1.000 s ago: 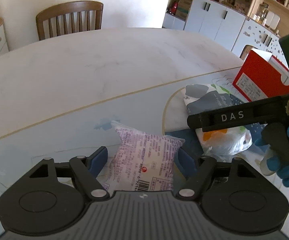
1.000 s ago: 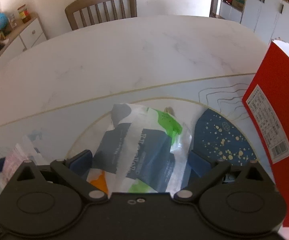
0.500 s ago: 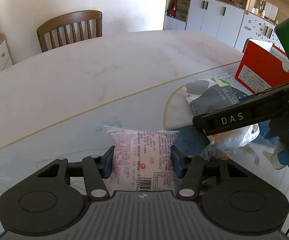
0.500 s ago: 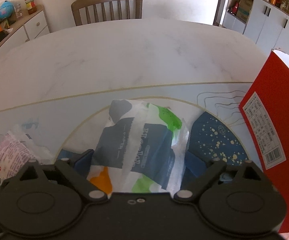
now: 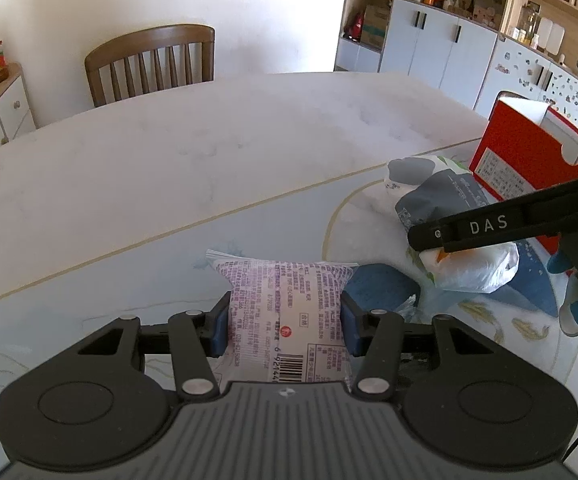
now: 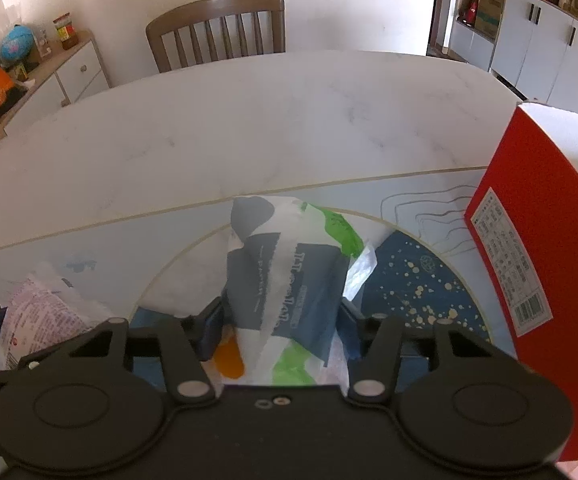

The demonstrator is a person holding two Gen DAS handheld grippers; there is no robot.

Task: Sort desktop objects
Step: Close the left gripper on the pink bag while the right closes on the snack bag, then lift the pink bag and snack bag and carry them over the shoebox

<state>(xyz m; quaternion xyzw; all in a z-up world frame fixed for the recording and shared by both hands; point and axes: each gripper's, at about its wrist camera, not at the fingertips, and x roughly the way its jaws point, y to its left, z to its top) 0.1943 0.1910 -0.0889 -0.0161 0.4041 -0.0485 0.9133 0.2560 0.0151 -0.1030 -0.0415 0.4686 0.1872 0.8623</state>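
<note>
On the patterned mat (image 5: 137, 280): both grippers' jaws, wide a second ago, are closing — left gripper (image 5: 285, 322) pinches pink packet (image 5: 285, 300), right gripper (image 6: 279, 322) squeezes blue-green bag (image 6: 289, 276). One red box (image 6: 529, 240).

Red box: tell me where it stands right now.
The red box stands upright at the right edge of the right wrist view, on the patterned mat, just right of the blue and green bag in the right gripper.
</note>
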